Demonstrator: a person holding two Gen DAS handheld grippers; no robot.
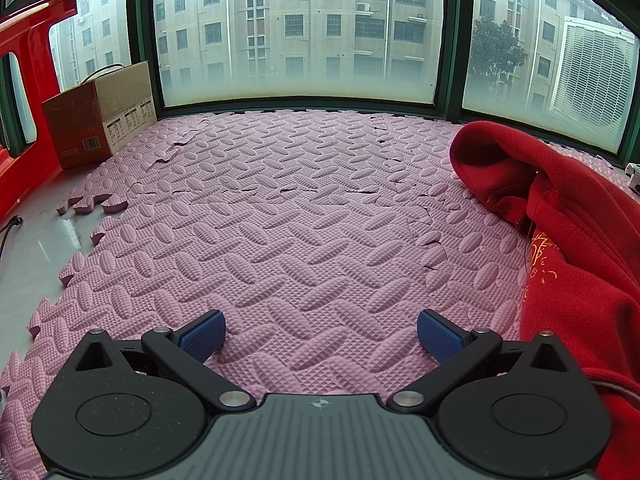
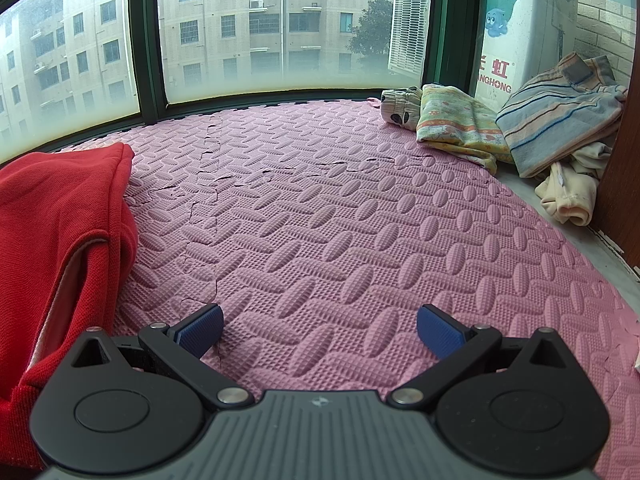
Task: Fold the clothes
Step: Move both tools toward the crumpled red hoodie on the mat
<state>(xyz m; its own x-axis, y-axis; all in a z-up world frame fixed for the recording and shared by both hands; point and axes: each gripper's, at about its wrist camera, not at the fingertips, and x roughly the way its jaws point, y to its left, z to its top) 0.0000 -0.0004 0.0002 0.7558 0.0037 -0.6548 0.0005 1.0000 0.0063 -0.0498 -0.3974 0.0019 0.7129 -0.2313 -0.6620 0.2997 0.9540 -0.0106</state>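
Foam mat point(image 1: 304, 208): pink, matt, embossed with ribbed ovals and fine waffle grain. Red garment point(image 1: 580, 240): knitted cloth, pique-like weave, gold embroidery. Left tool point(image 1: 320, 334): matt black plastic arms, ribbed grey body, blue textured rubbery pads point(image 1: 202, 336), shiny metal pivot pins. Cardboard box point(image 1: 100, 120): dull brown. Bare floor point(image 1: 36, 248) beside mat: glossy, stone-like. Clothes pile point(image 2: 520, 128): soft woven cloth.

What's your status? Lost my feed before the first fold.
Left gripper open, empty. Right gripper open, empty. Red garment bunched on pink mat between them, unfolded. Nothing blocking.
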